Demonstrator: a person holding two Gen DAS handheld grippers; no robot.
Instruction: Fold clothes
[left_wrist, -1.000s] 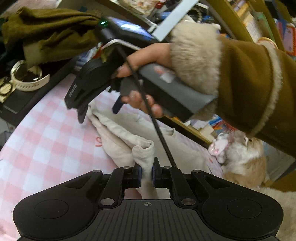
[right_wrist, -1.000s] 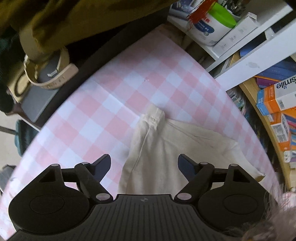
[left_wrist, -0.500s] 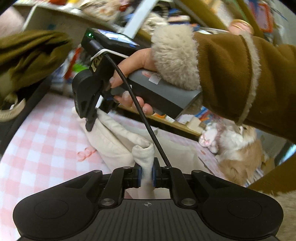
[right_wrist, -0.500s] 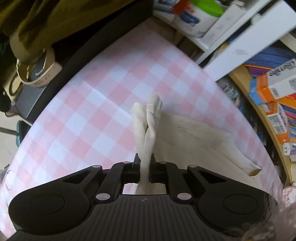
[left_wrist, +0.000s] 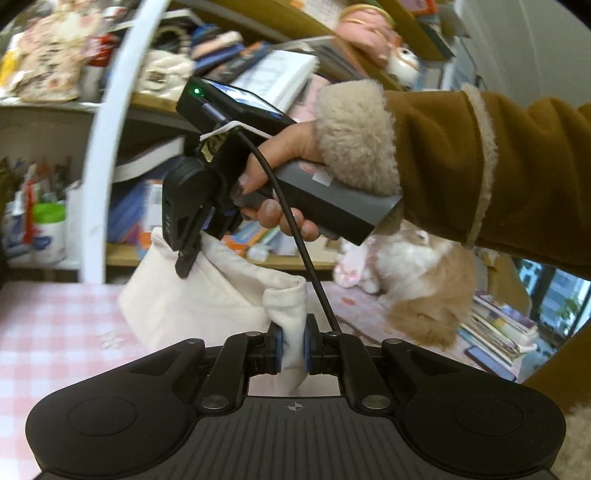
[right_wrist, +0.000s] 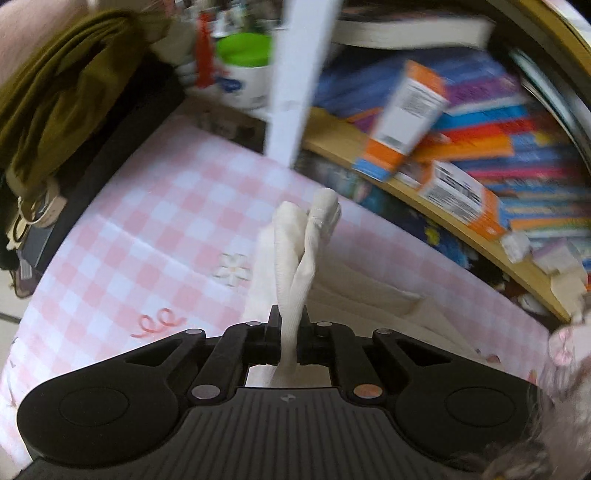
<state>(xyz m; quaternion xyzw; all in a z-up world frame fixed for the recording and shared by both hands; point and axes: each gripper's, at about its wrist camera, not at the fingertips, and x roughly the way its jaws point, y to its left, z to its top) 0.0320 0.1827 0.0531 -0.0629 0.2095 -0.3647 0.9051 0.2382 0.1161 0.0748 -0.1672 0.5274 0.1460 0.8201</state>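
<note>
A cream cloth garment (left_wrist: 207, 295) hangs lifted above the pink checked tablecloth (left_wrist: 48, 332). My left gripper (left_wrist: 293, 347) is shut on one bunched corner of it. My right gripper (right_wrist: 288, 332) is shut on another bunched corner (right_wrist: 295, 251), which sticks up past its fingers. In the left wrist view the right gripper (left_wrist: 186, 236), held in a hand with a brown fur-cuffed sleeve, pinches the garment's upper left edge. The rest of the garment (right_wrist: 388, 306) lies on the cloth below.
Shelves packed with books and boxes (right_wrist: 461, 140) run along the far side of the table. A white post (left_wrist: 110, 147) stands at the table edge. An olive garment (right_wrist: 62, 96) is heaped at the left. A plush toy (left_wrist: 417, 280) sits at the right.
My right gripper has shut on the garment's corner. Both grippers have lifted the garment up off the table.
</note>
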